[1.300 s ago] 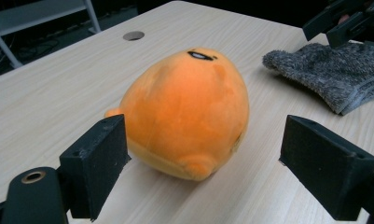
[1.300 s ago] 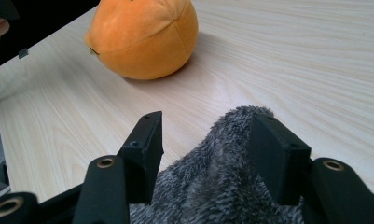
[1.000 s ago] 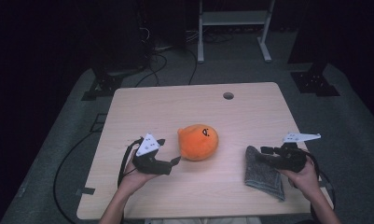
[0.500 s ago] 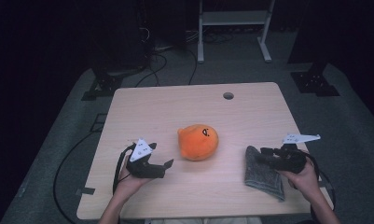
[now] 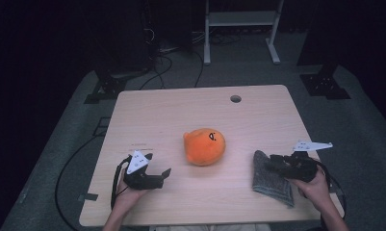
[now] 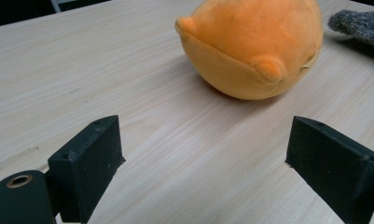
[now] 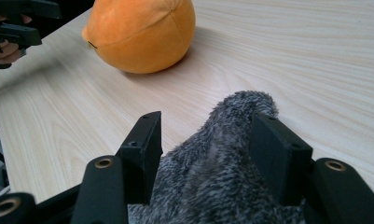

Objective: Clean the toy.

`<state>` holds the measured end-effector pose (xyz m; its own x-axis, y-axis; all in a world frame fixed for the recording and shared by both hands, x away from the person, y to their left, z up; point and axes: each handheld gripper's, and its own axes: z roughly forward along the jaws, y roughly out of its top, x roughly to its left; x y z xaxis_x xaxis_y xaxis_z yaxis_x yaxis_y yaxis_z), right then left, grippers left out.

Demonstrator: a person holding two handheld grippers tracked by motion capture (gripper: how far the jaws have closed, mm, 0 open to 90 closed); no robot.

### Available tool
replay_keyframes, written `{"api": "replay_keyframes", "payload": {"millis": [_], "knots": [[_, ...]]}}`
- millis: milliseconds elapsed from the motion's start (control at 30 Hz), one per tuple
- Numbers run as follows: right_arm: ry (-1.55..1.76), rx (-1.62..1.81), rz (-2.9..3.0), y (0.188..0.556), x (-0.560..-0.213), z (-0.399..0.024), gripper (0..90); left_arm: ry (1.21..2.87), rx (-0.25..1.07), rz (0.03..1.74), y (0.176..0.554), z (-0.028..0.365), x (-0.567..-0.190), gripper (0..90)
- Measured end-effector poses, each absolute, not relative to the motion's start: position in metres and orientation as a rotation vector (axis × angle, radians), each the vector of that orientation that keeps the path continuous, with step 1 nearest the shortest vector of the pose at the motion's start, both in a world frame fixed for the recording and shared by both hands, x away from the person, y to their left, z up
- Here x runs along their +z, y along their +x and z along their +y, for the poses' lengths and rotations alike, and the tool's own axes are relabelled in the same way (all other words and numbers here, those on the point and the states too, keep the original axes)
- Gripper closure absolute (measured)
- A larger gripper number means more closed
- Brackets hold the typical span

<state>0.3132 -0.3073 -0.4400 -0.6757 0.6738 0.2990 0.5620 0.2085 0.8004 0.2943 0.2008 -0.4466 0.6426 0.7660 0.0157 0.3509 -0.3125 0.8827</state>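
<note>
My left gripper [image 5: 167, 172]: I hold it low over the near left part of the table, pointing at the plush; its jaws have just been opening and now stand wide apart with only bare wood between them.
My left hand [image 5: 125, 195]: it comes in from the near edge and wraps the gripper's body, the cable looping beside it.
My right gripper [image 7: 204, 140]: I hold it at the near right, its jaws straddling a raised fold of the grey cloth; the fold touches the right-hand jaw, and I cannot tell whether the other pad presses on it.
Grey fuzzy cloth [image 5: 270, 178]: it lies on the table under and in front of my right gripper, bunched up between the jaws, near the right edge.
Orange plush toy [image 5: 204, 146]: round, with small dark face marks on top, it sits on the table's middle, between my two grippers and apart from both.
Table [image 5: 181, 110]: pale wood, with a round cable hole [image 5: 236, 98] near its far edge.
Beyond the table: a white metal frame [image 5: 241, 21] stands on the dark floor.
</note>
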Motion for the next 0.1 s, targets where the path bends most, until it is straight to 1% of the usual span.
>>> {"api": "replay_keyframes", "payload": {"millis": [100], "knots": [[1.203,1.494,2.342,0.3104,-0.4405,-0.3063,43.0,1.915,0.547,0.896,0.2923,0.2006,-0.4509,9.8]]}}
